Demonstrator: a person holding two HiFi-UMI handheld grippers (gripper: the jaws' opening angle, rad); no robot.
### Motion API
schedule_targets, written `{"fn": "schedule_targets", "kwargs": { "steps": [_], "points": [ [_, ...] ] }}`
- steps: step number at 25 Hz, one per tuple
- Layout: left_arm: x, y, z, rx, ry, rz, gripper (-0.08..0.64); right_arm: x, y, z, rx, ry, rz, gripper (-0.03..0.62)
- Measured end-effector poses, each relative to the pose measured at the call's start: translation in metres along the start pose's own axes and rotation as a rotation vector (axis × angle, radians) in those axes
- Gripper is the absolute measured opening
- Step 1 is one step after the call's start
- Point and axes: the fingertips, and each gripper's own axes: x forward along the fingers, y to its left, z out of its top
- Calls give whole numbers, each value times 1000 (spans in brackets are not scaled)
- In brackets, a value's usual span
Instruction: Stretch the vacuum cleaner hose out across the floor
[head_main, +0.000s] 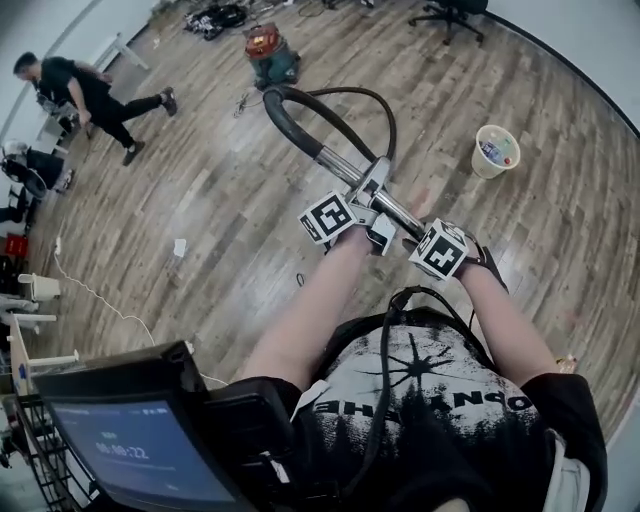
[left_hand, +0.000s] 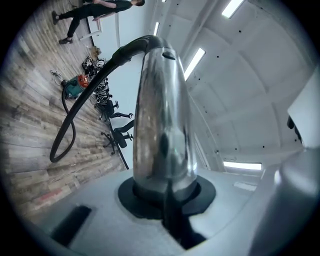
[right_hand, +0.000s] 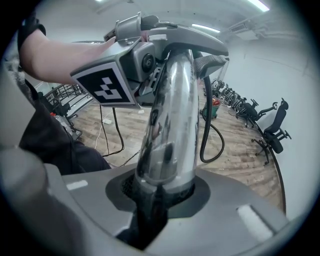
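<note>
A chrome wand tube (head_main: 352, 172) is held up in front of me by both grippers. My left gripper (head_main: 370, 200) is shut on the tube, which fills the left gripper view (left_hand: 162, 115) and runs out from between the jaws. My right gripper (head_main: 422, 233) is shut on the same tube (right_hand: 167, 135) nearer its end, just behind the left one. From the tube's far end a black hose (head_main: 300, 112) curves down in a loop across the wooden floor to the red and green vacuum cleaner (head_main: 270, 52), also seen small in the left gripper view (left_hand: 75, 86).
A pale bucket (head_main: 496, 150) stands on the floor to the right. An office chair (head_main: 450, 12) is at the far end, more chairs (right_hand: 272, 130) line a wall. A person (head_main: 90, 95) walks at far left. A monitor (head_main: 130, 430) and a white cable (head_main: 100, 297) lie near left.
</note>
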Motion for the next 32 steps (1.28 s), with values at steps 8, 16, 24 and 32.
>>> {"fn": "schedule_targets", "kwargs": {
  "steps": [8,16,24,32],
  "points": [
    [-70,-6,-21,-56,14,10,43,6,78,-8,28,47,22,101],
    [-110,-14,-46,-86,7,10,43,2,125,-26,35,77,30,103],
    [-112,-38,-80,-69,-18,23,43,-21,138,-59,18,63,44,101],
    [-106,-78,-160,-55,-53,45,43,-71,155,-133,-27,51,69,103]
  ]
}}
